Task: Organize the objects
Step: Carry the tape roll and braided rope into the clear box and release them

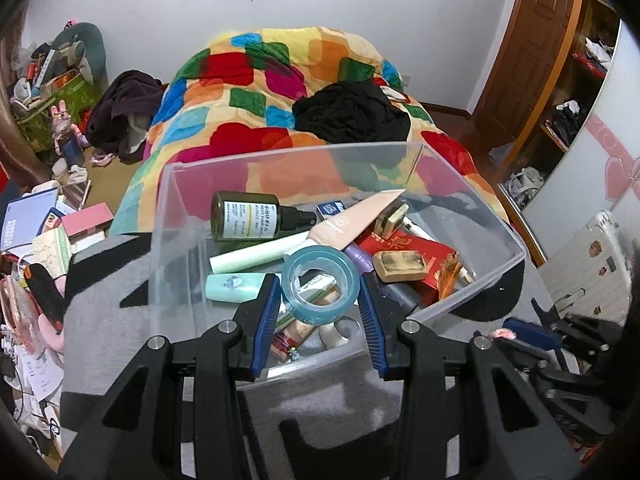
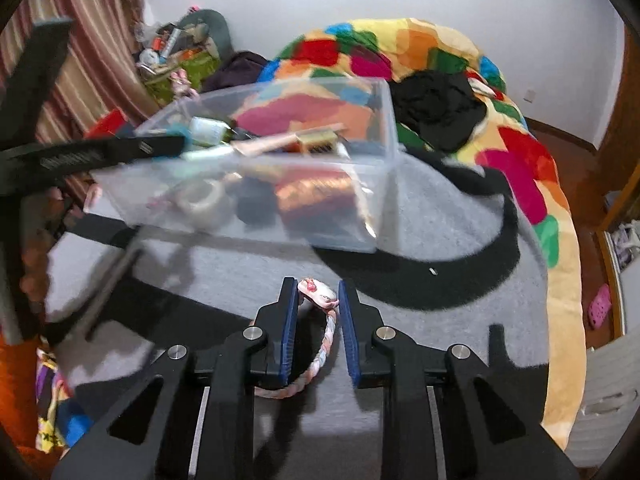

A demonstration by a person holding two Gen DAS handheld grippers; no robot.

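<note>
— Tape sits clamped in the left gripper jaws, over the bin.
— Right gripper?
— Jaws straddle a braided band on the bed; grip unclear.

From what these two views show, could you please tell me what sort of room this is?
Most likely a cluttered bedroom: a colourful blanket heaped on the bed, a wooden door, and a wardrobe holding clothes.

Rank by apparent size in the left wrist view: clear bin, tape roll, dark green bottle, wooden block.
1. Clear bin
2. Tape roll, though it sits nearest the camera, which inflates it
3. Dark green bottle, close to the tape roll
4. Wooden block
</note>
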